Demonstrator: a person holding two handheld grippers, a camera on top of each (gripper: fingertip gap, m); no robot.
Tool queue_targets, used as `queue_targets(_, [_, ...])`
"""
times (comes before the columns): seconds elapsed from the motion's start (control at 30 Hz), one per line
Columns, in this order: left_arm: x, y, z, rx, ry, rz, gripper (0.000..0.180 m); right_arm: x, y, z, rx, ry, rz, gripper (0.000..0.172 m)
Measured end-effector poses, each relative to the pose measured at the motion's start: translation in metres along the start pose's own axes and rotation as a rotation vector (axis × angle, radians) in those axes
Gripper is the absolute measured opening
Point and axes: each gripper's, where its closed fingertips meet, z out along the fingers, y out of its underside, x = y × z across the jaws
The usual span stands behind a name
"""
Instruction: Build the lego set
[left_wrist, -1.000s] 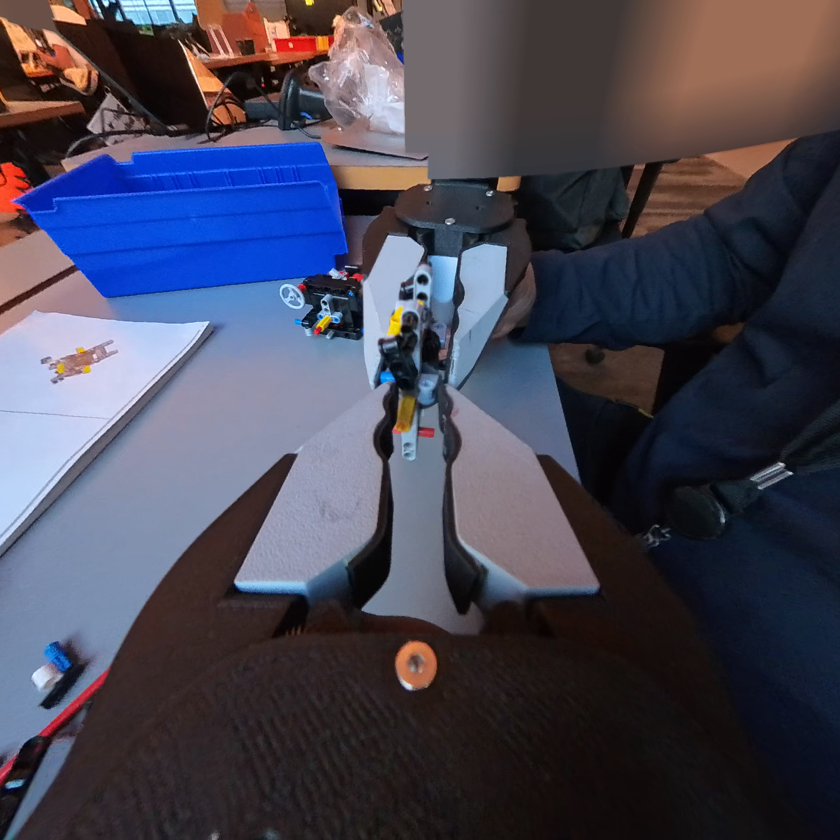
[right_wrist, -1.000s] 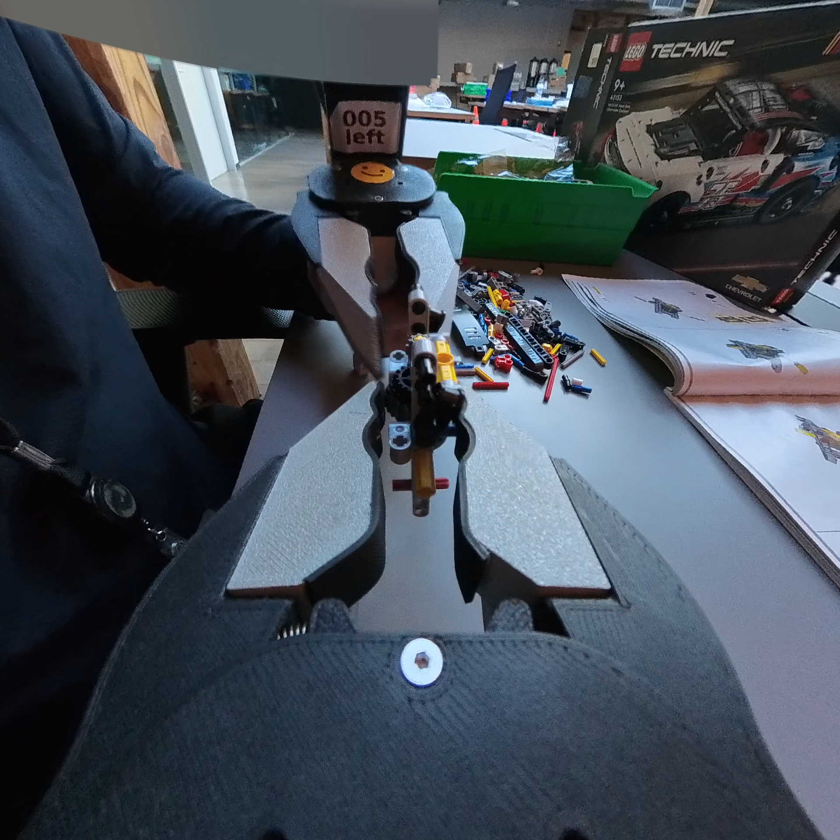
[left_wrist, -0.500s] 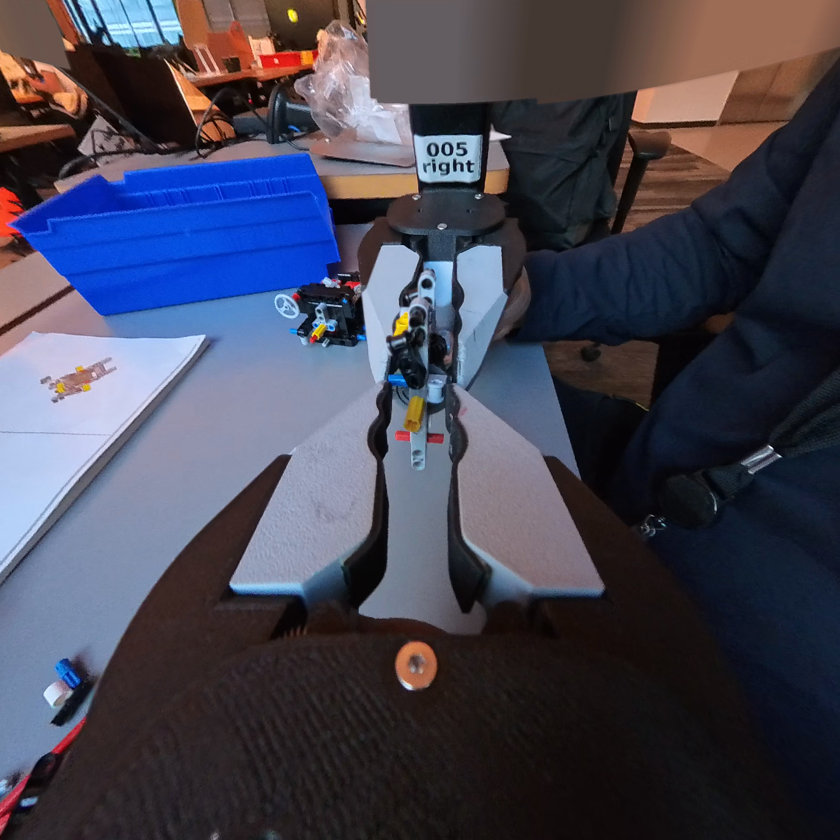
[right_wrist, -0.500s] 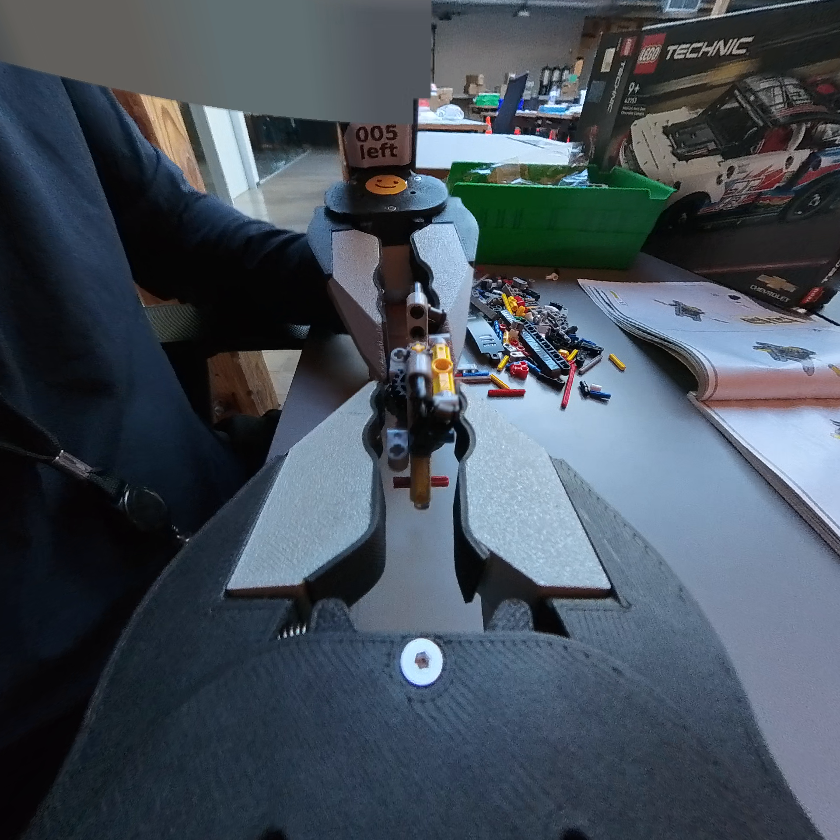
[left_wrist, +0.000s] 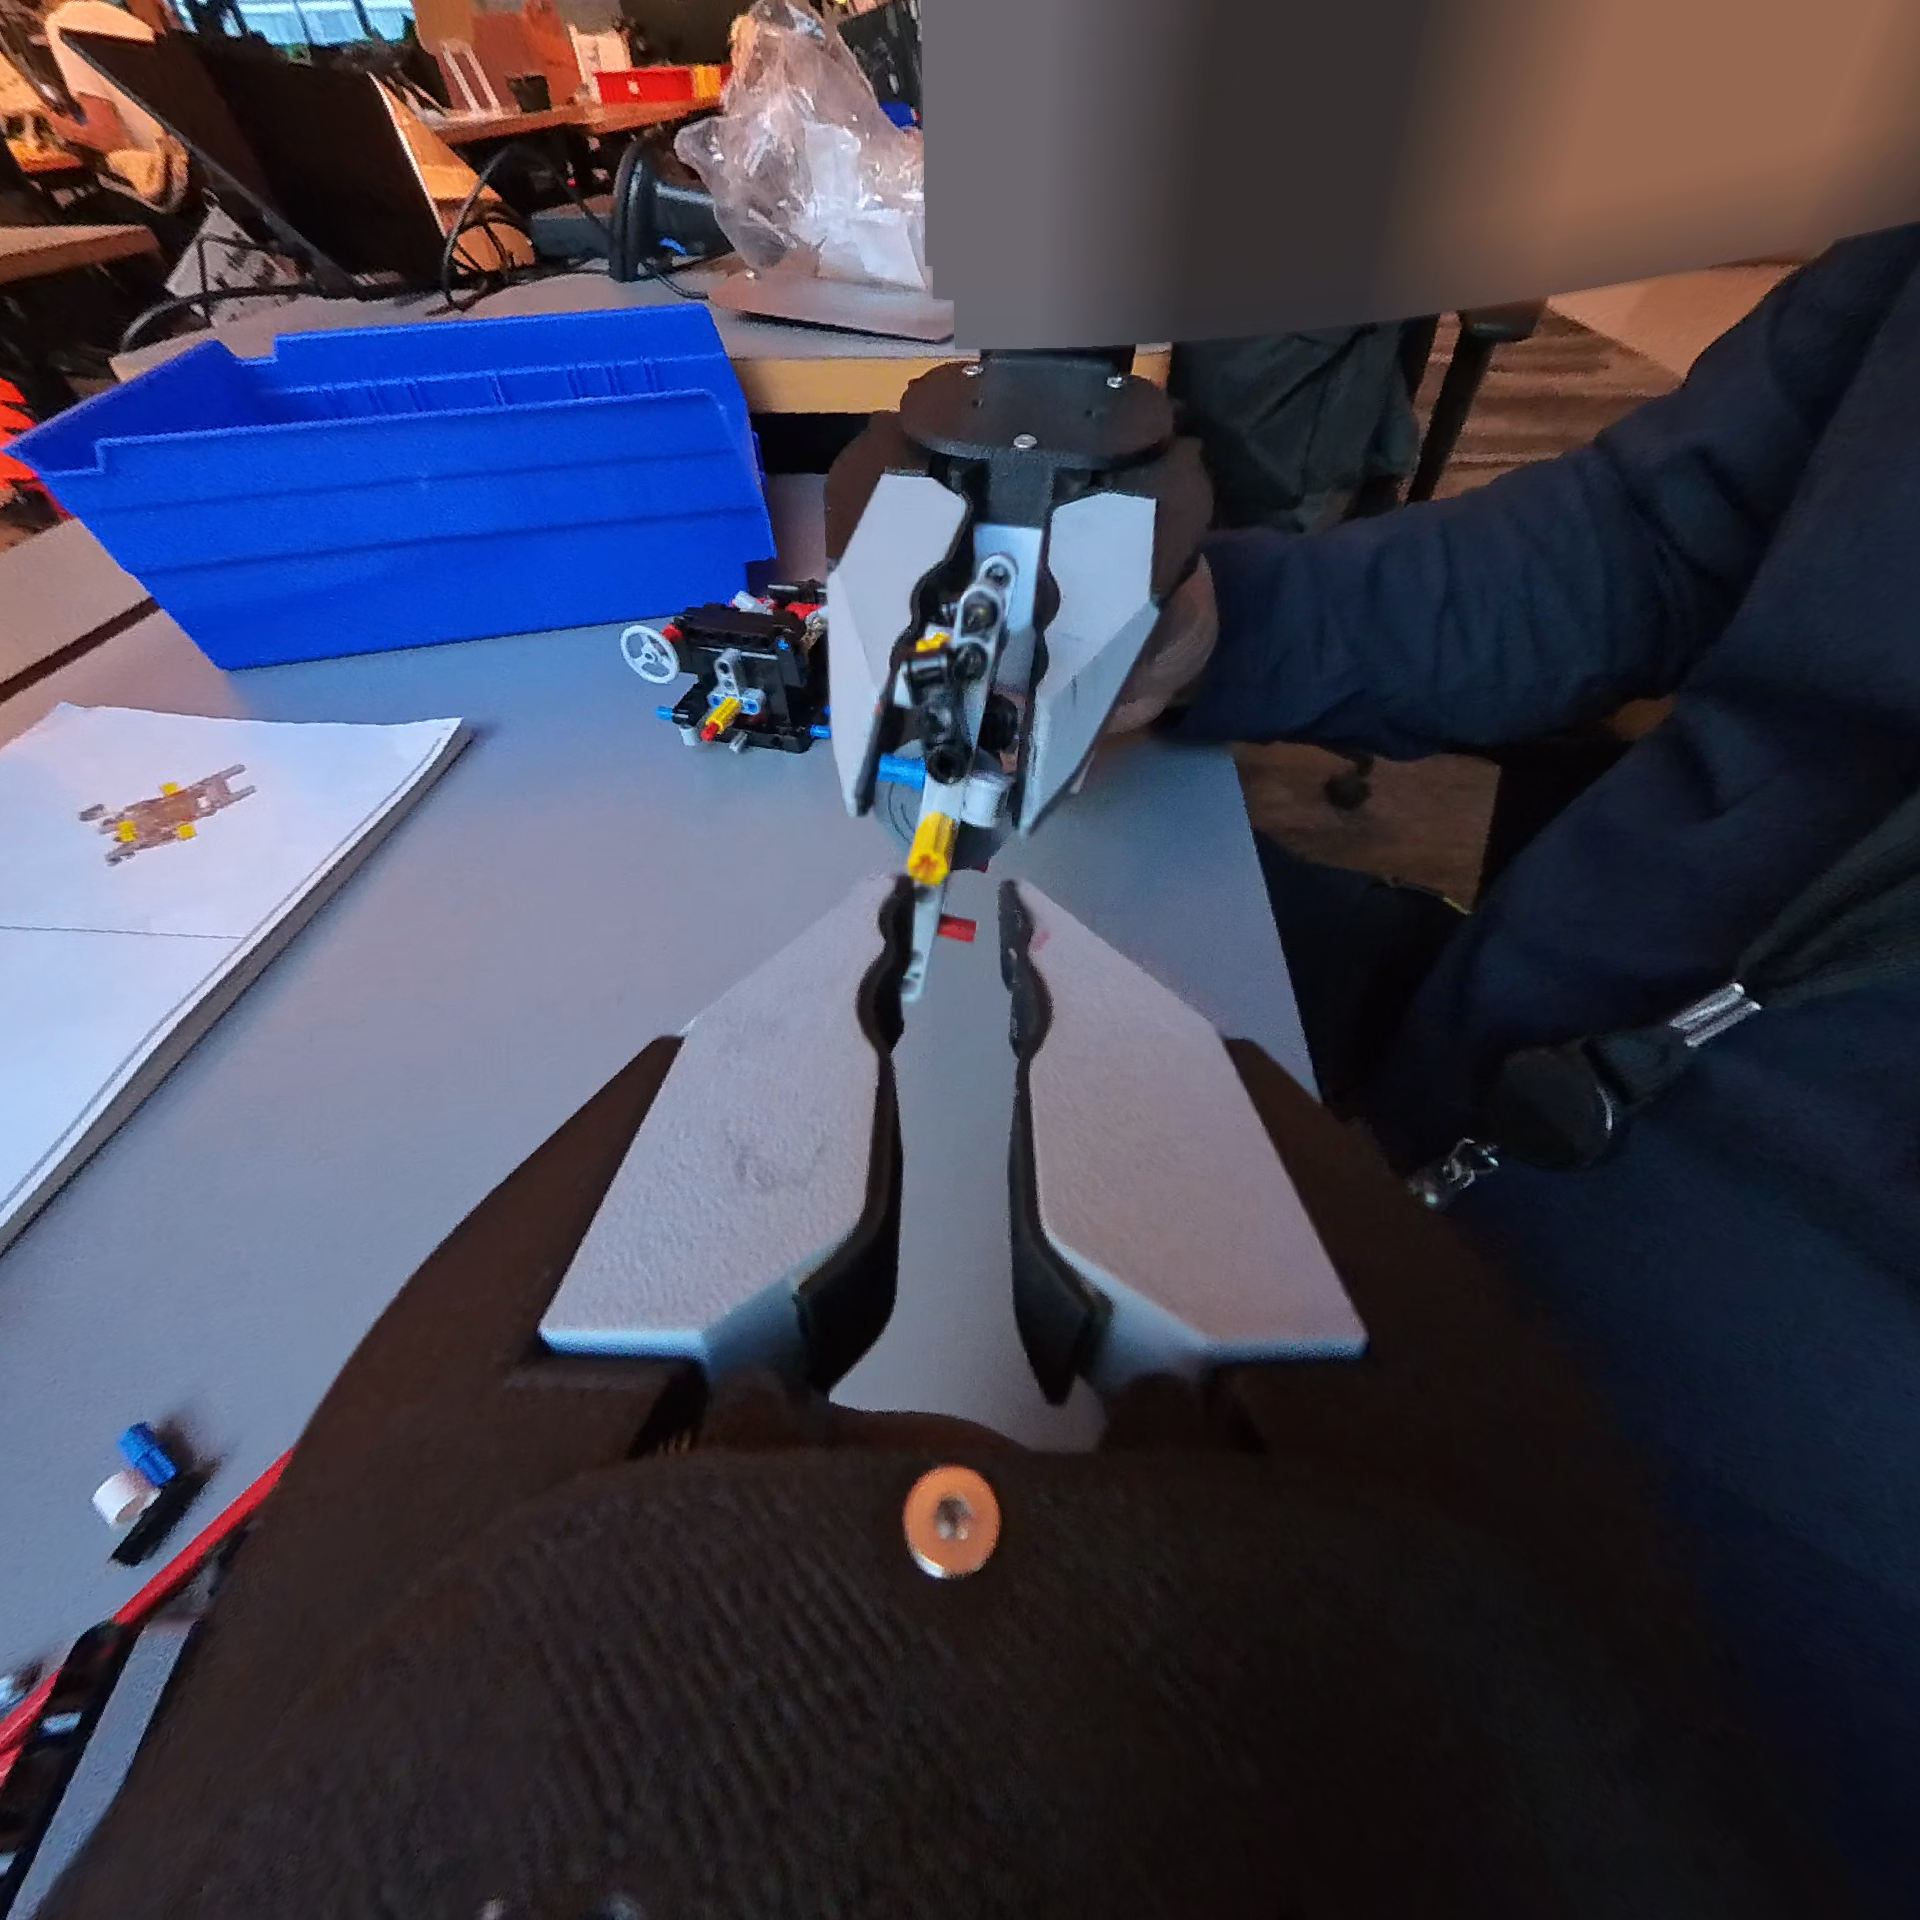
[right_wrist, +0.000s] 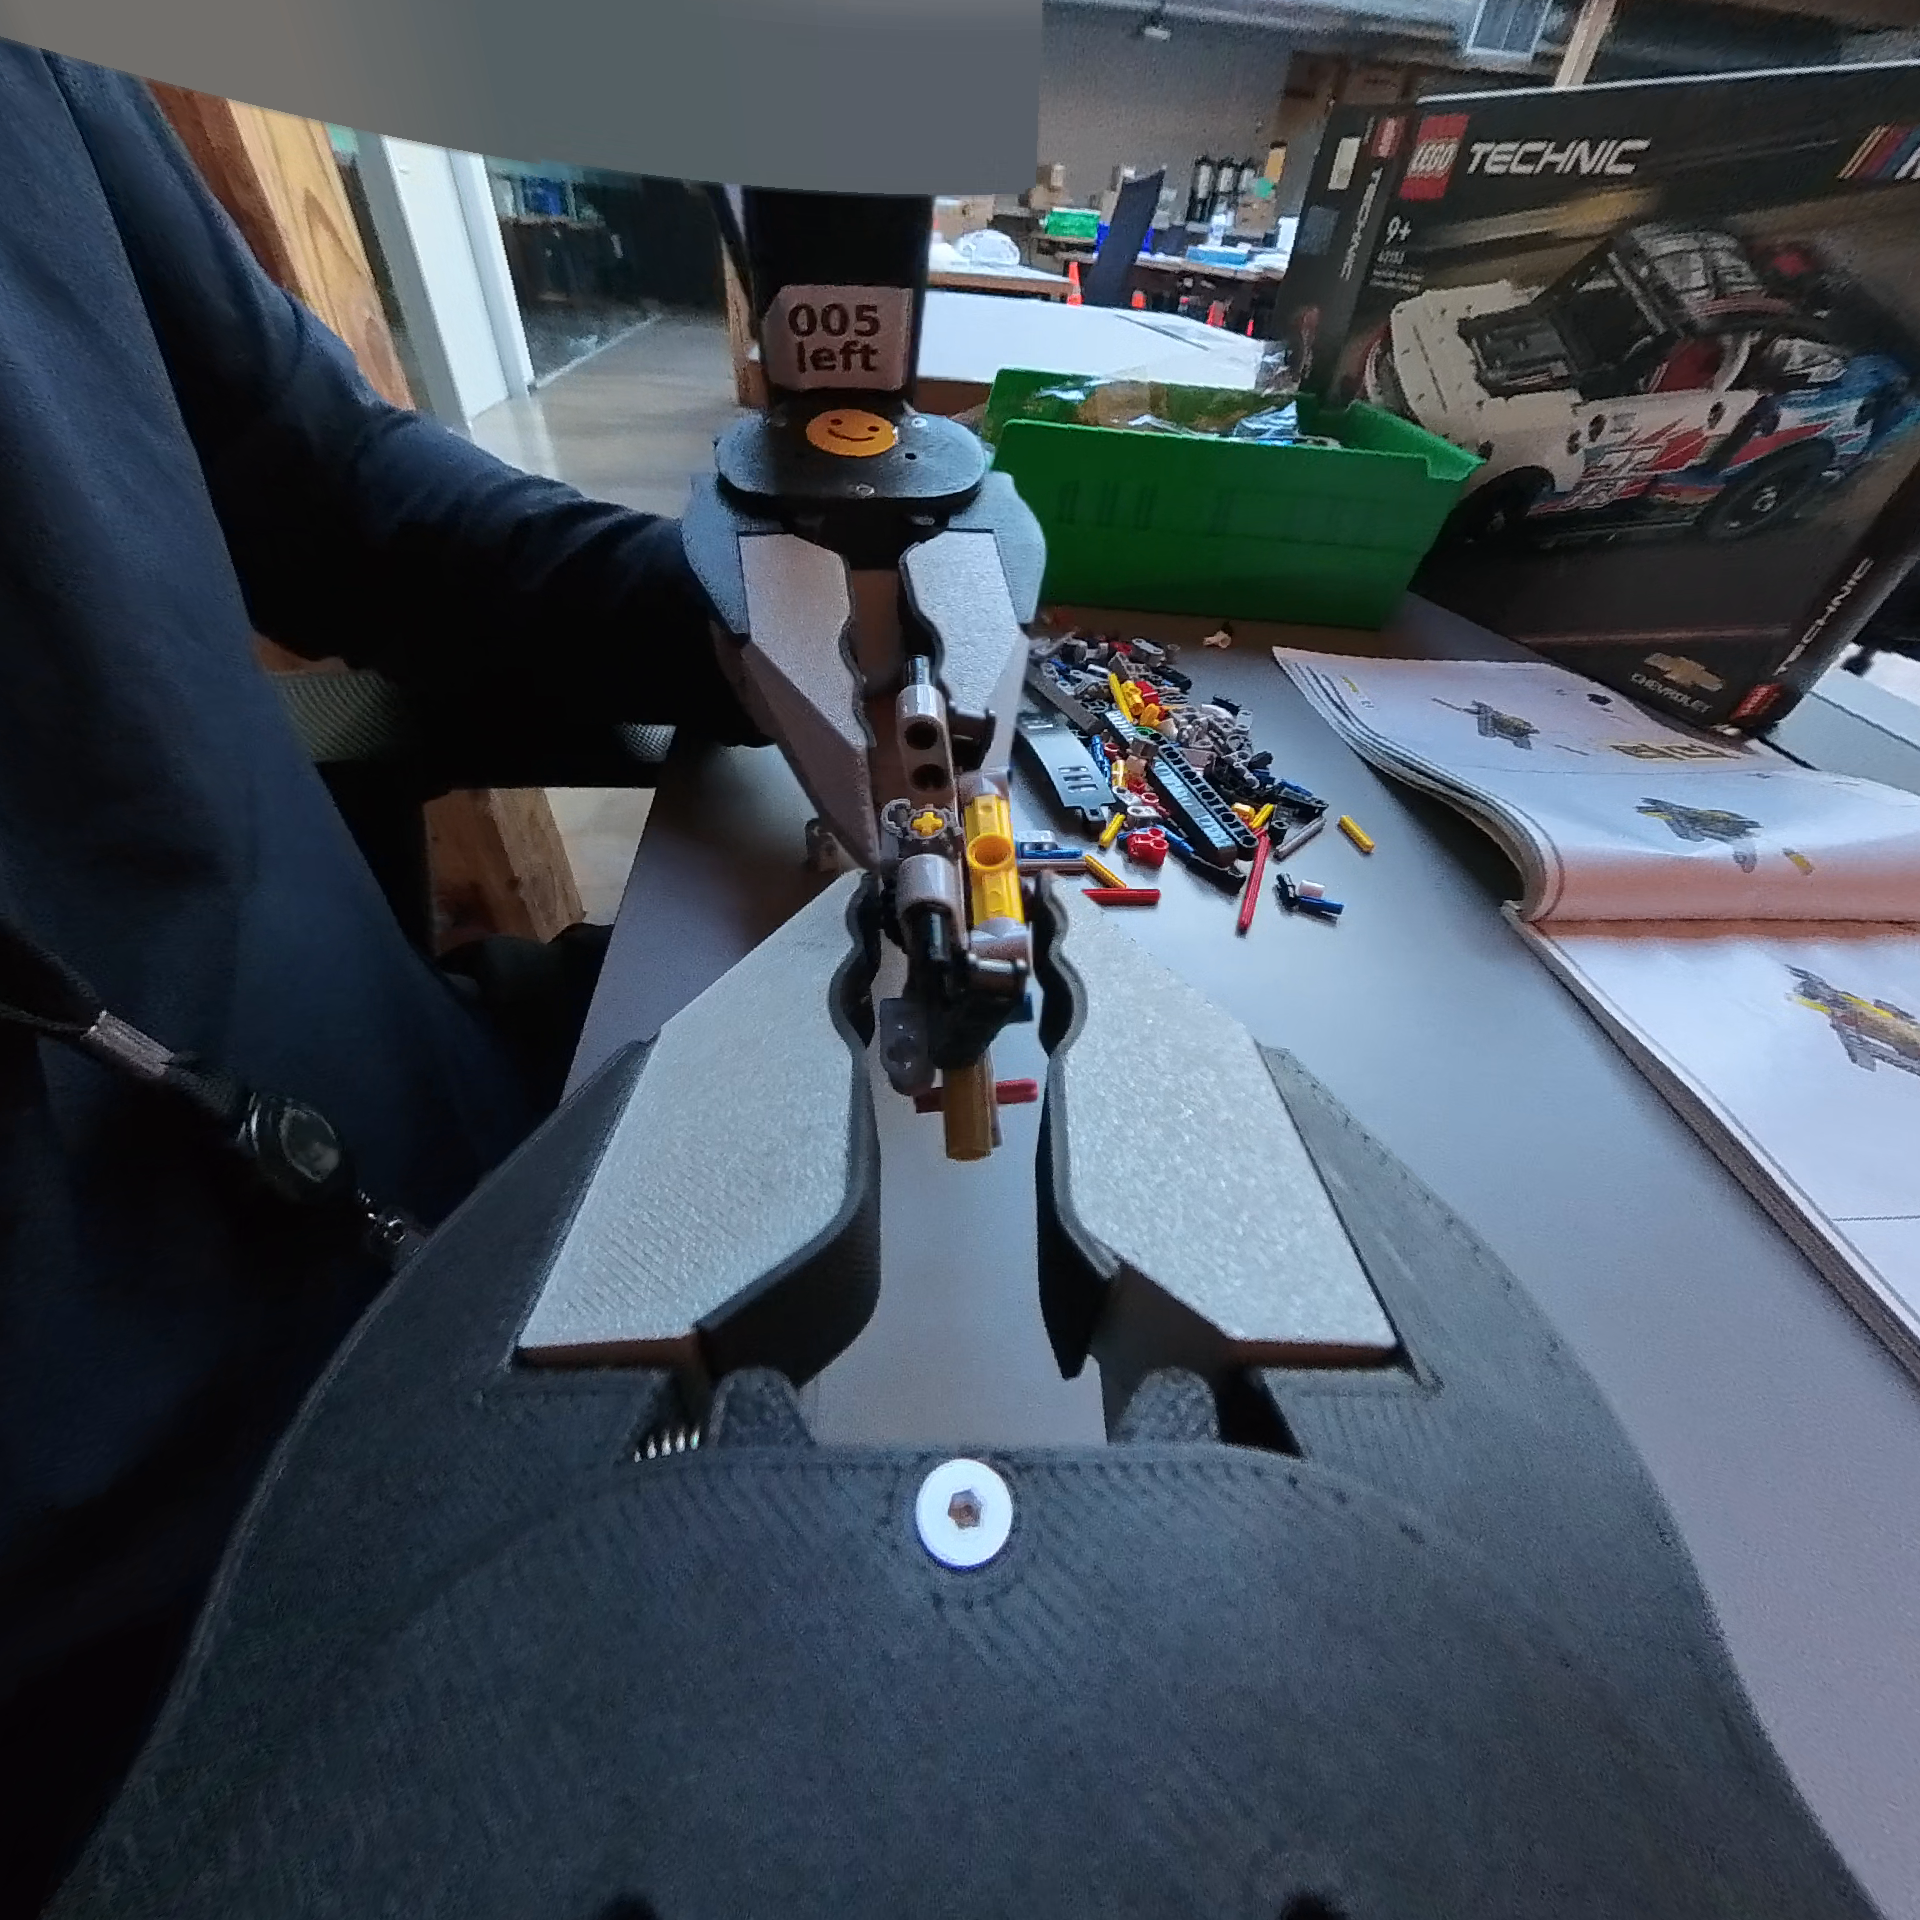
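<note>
We hold both grippers level, tip to tip above the table (left_wrist: 436, 1039). Right gripper (right_wrist: 951, 966) clamps the brick assembly (right_wrist: 951, 935) (grey, yellow, black); left gripper (left_wrist: 951, 935) fingers stand apart, the left pad beside its grey beam (left_wrist: 920, 951)

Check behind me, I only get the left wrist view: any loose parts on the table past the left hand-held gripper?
Observer: Yes. The right wrist view shows a pile of loose pieces lying on the dark table, just beyond the left hand-held gripper.
Operator: Any bin on that side?
Observer: A green bin stands behind the pile, at the far edge of the table.
</note>
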Motion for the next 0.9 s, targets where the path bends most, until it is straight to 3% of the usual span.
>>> queue_targets(0.07, [0.000,-0.001,-0.002,0.012,-0.003,-0.003,0.010,0.001,0.000,-0.001,0.010,-0.001,0.005,0.026])
queue_targets(0.2, [-0.002,-0.006,-0.002,0.021,-0.016,-0.015,0.022,0.000,0.000,0.002,0.002,-0.008,0.003,0.026])
queue_targets(0.43, [0.003,-0.007,0.000,0.013,-0.008,0.061,0.005,-0.007,-0.002,0.004,-0.019,-0.016,-0.050,0.026])
queue_targets(0.73, [0.016,-0.004,0.003,-0.064,-0.121,0.439,0.004,-0.017,0.009,-0.002,-0.171,0.082,-0.244,0.027])
queue_targets(0.9, [0.012,-0.006,0.000,0.001,-0.101,0.347,0.004,-0.012,0.009,-0.017,-0.187,0.103,-0.217,0.027])
